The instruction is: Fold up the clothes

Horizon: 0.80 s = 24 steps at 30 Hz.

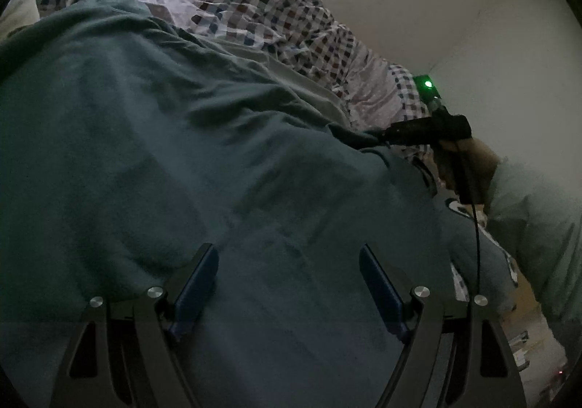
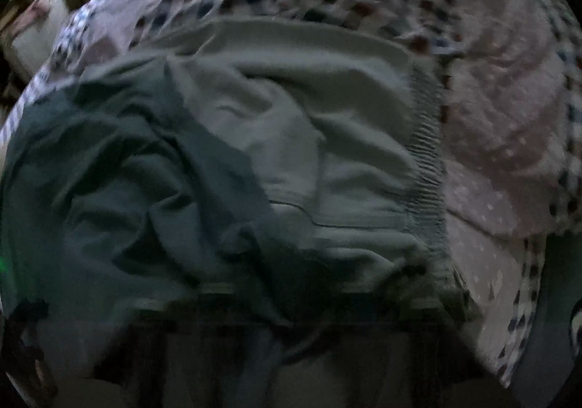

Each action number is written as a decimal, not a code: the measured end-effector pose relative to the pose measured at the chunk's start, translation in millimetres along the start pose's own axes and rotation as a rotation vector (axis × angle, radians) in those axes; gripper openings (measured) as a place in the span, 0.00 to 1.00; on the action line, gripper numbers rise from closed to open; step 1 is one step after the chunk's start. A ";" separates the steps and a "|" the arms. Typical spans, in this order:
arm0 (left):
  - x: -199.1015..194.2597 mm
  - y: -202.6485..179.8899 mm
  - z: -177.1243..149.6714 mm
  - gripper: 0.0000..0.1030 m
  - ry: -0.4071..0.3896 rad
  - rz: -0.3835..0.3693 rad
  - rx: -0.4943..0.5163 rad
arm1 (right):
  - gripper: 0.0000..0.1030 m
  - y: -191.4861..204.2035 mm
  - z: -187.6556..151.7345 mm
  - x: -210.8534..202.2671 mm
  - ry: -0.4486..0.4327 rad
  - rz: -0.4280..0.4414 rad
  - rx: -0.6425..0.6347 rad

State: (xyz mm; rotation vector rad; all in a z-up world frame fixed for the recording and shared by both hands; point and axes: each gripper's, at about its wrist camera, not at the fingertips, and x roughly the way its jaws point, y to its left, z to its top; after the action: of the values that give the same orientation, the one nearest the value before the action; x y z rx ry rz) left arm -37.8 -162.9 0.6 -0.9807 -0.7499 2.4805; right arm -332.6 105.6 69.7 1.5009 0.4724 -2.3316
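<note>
Teal garment point(image 1: 189, 153) sprawled on checked bedding point(image 1: 262, 11) — my left gripper point(image 1: 289, 284) spread wide over it; right gripper point(image 1: 367, 138), fingers unreadable. Risk: loose folds bunch — grabbing several layers skews the fold.

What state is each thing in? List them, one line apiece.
Teal garment: spread over the bed, wrinkled, not yet folded.
Pale green garment: crumpled, partly under the teal one.
Checkered bedding: rumpled.
Left gripper: jaws open, over the teal cloth.
Right gripper: at the teal garment's edge; jaws unclear.
Green light: lit.
</note>
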 end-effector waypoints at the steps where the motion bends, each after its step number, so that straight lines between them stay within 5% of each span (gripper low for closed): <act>1: 0.4 0.3 -0.2 0.81 0.000 0.002 0.001 | 0.02 2.6 3.9 -1.2 -0.016 -0.011 -0.019; 9: -3.0 0.4 -4.1 0.81 -0.006 0.008 0.012 | 0.02 -18.6 43.0 -40.0 -0.291 -0.168 0.113; 20: -6.1 -3.4 -6.9 0.81 0.010 0.050 0.037 | 0.06 -15.2 44.9 -34.1 -0.285 -0.143 0.153; 24: -2.3 -8.8 -3.7 0.81 0.025 0.079 0.052 | 0.40 -22.3 26.7 -55.7 -0.300 -0.132 0.196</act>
State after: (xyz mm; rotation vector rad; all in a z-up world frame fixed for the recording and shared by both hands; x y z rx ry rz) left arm -32.4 -155.9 4.8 -1.0393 -0.6475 2.5371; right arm -342.2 118.9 133.3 1.1954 0.2783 -2.7161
